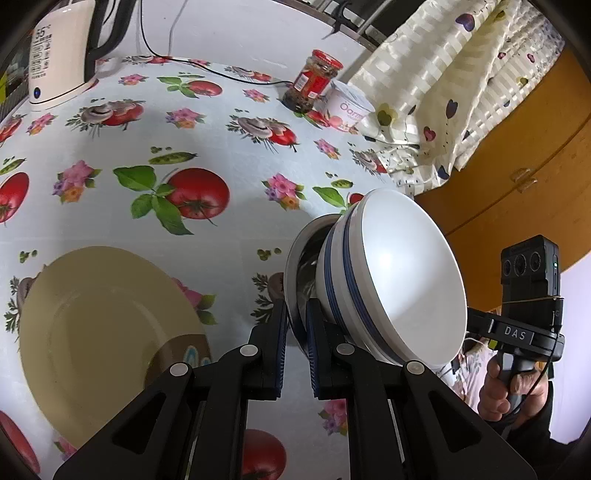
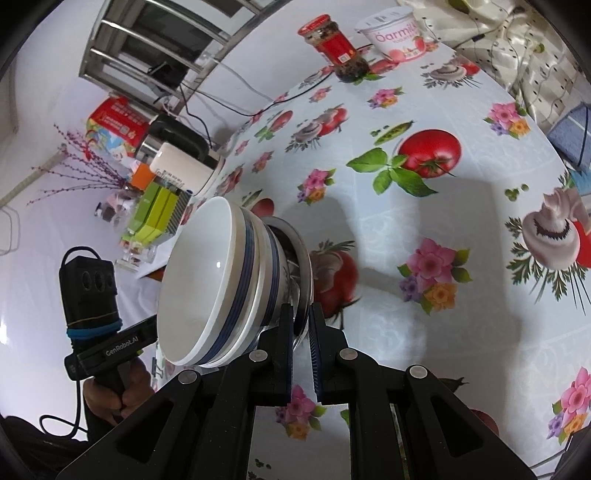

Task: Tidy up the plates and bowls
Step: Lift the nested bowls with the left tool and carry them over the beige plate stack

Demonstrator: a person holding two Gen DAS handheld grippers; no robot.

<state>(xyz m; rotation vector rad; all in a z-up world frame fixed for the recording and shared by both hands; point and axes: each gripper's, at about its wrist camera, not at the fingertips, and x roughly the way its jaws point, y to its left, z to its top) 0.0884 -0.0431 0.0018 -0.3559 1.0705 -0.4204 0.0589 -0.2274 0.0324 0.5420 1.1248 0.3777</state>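
Observation:
A stack of white bowls with blue bands point(image 1: 402, 280) point(image 2: 199, 280) sits nested in a steel bowl point(image 1: 291, 280) point(image 2: 304, 266). The stack hangs above the table, seen side-on. My left gripper point(image 1: 297, 314) is shut on the steel rim at one side. My right gripper point(image 2: 303, 317) is shut on the same rim at the opposite side. Each view shows the other handle in a person's hand point(image 1: 517, 387) point(image 2: 110, 398). A cream plate point(image 1: 92, 325) lies flat on the flowered tablecloth point(image 1: 221, 147), left of the stack.
At the back of the table stand a red-lidded jar point(image 1: 314, 81) point(image 2: 336, 48), a yogurt tub point(image 1: 349, 107) point(image 2: 399, 33) and a white kettle point(image 1: 59, 55) point(image 2: 181, 162). A patterned cloth point(image 1: 443, 92) hangs over the far right edge beside a wooden cabinet point(image 1: 517, 147).

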